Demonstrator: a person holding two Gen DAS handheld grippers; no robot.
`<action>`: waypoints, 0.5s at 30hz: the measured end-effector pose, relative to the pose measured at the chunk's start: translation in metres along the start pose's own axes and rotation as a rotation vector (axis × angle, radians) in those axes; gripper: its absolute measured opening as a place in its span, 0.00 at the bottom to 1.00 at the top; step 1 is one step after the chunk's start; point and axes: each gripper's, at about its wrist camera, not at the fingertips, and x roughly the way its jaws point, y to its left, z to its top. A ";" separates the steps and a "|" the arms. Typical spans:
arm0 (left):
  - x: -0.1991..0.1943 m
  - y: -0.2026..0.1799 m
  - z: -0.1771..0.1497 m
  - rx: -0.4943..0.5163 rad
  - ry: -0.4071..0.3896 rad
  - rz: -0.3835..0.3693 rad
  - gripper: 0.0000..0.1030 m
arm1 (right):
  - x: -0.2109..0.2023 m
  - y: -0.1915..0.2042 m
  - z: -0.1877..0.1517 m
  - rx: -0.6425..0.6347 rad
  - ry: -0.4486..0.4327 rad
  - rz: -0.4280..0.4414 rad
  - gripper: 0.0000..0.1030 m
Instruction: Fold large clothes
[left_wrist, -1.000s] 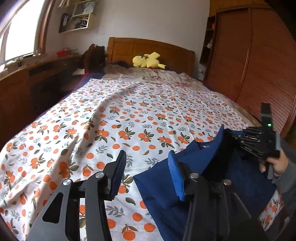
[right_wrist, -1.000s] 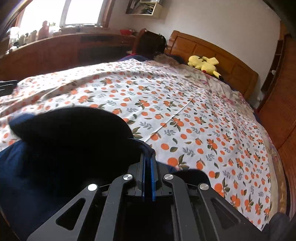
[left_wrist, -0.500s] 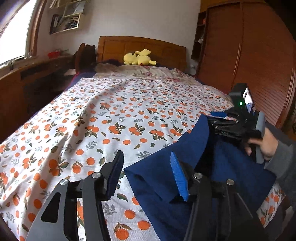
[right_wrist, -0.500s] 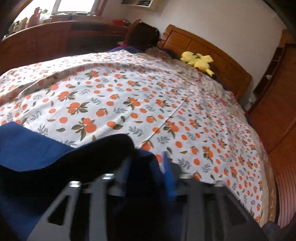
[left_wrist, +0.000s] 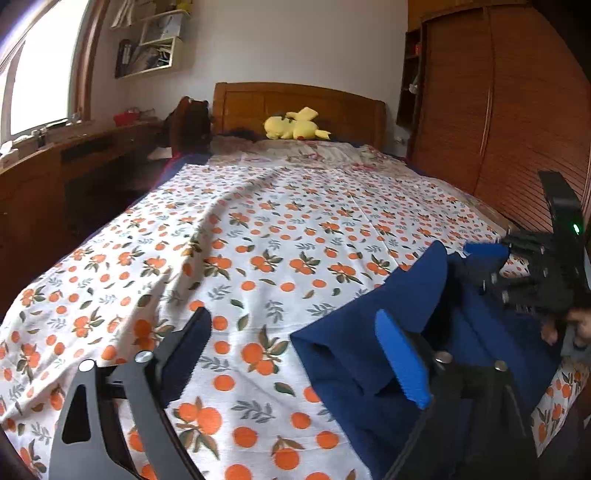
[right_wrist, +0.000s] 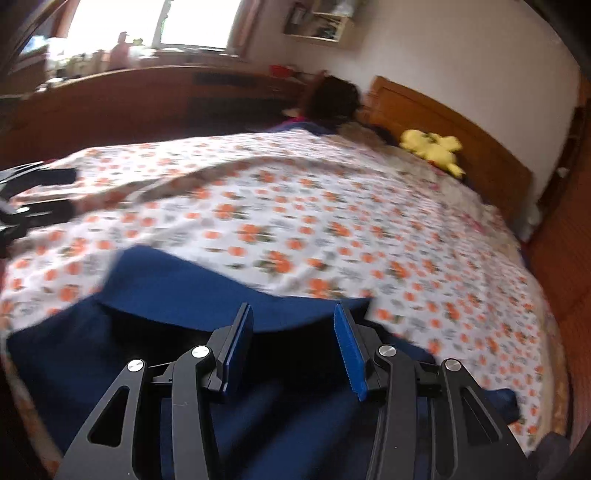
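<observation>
A dark blue garment (left_wrist: 373, 354) lies bunched at the near right corner of the bed; it also shows in the right wrist view (right_wrist: 207, 295). My left gripper (left_wrist: 291, 343) is open and empty, its right finger over the garment's left edge, its left finger over the sheet. My right gripper (right_wrist: 293, 343) is open above the garment and holds nothing. It also shows at the right of the left wrist view (left_wrist: 480, 258), held by a hand.
The bed carries a white sheet with orange fruit print (left_wrist: 258, 236). A yellow plush toy (left_wrist: 295, 125) lies by the wooden headboard (left_wrist: 295, 99). A wooden desk (left_wrist: 44, 184) runs along the left, a wardrobe (left_wrist: 498, 129) along the right.
My right gripper has opened and let go of the blue garment, which has dropped onto the bed. My left gripper stays open.
</observation>
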 end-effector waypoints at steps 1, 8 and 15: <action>-0.002 0.004 0.000 -0.003 -0.004 0.007 0.92 | 0.002 0.012 0.001 -0.006 0.006 0.037 0.42; -0.013 0.031 -0.002 -0.037 -0.013 0.046 0.93 | 0.017 0.077 0.009 -0.031 0.034 0.198 0.53; -0.020 0.046 -0.003 -0.064 -0.019 0.053 0.93 | 0.040 0.115 0.006 -0.075 0.123 0.243 0.51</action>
